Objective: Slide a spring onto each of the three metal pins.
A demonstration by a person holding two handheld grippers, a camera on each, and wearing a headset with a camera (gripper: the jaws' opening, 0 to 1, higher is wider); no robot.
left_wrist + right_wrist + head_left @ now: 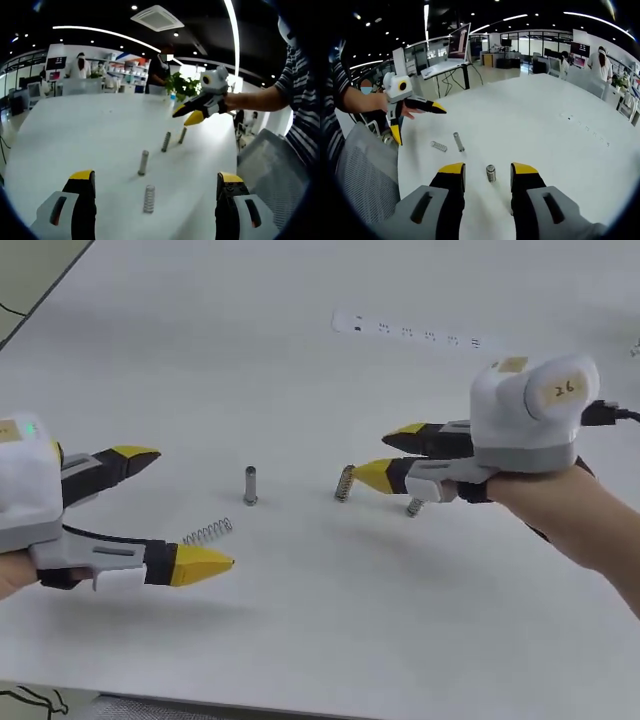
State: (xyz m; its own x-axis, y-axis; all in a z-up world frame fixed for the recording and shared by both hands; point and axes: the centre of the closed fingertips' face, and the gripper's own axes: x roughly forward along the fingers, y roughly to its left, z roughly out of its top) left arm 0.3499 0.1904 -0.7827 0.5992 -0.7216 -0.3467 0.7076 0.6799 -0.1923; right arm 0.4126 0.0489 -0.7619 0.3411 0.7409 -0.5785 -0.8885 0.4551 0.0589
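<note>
Left gripper (188, 508) gaping empty left of the bare pin (250, 485), right gripper (388, 452) hovering part-open right of it beside one sprung pin (345, 483), a second sprung pin (414, 507) standing farther right, so seemingly nearing completion, the loose spring (208, 532) lying just left of the bare pin, yet to be fitted.

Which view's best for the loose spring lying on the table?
Left gripper view: the loose spring lies close, centred between the open jaws of the left tool, coils distinct. Head view shows the spring smaller, at an angle. Right gripper view shows it distant and tiny.
</note>
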